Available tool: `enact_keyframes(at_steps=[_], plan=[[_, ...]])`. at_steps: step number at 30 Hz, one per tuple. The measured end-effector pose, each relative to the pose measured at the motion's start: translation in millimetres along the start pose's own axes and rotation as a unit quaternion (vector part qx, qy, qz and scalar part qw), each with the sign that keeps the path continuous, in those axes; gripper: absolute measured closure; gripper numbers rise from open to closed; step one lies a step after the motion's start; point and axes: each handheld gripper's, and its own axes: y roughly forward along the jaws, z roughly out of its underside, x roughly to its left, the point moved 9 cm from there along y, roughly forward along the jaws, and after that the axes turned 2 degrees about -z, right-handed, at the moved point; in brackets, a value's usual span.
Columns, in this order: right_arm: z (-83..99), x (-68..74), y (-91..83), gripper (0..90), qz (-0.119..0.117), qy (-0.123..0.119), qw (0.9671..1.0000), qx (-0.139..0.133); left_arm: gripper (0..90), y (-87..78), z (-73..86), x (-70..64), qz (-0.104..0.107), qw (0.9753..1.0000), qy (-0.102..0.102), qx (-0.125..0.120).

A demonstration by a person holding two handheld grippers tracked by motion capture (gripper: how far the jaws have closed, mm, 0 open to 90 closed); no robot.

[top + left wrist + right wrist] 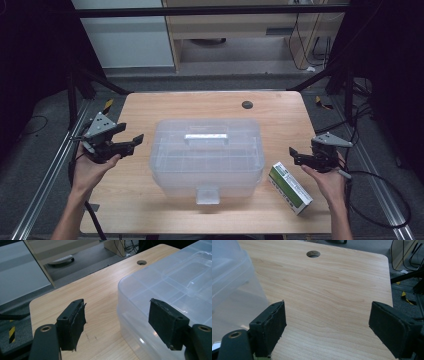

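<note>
Clear plastic box (207, 156) between hand-held grippers.

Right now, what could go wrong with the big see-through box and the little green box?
The clear plastic lidded box looks smooth, so the open left hand-held gripper might slip on its wall. The small green-and-white carton lies near the wooden table's front edge, just below the open right hand-held gripper; a careless nudge could push it off.
</note>
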Motion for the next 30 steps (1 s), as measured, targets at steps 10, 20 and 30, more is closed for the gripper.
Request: enact_keyframes(at_steps=[10,20,30], plan=[[1.4,0.9,1.9,14.5,-0.001,-0.003,1.0,0.004,28.3,-0.7,-14.2,-12.7,0.012,0.9995,0.029,0.003],[3.2,1.9,3.3,14.3,-0.002,-0.003,1.0,0.008,27.7,2.9,-26.7,-33.3,0.02,0.9968,0.076,0.017],[4.0,2.6,3.9,14.1,-0.004,-0.005,0.9999,0.01,27.0,7.3,-39.5,-49.3,0.03,0.9937,0.106,0.019]])
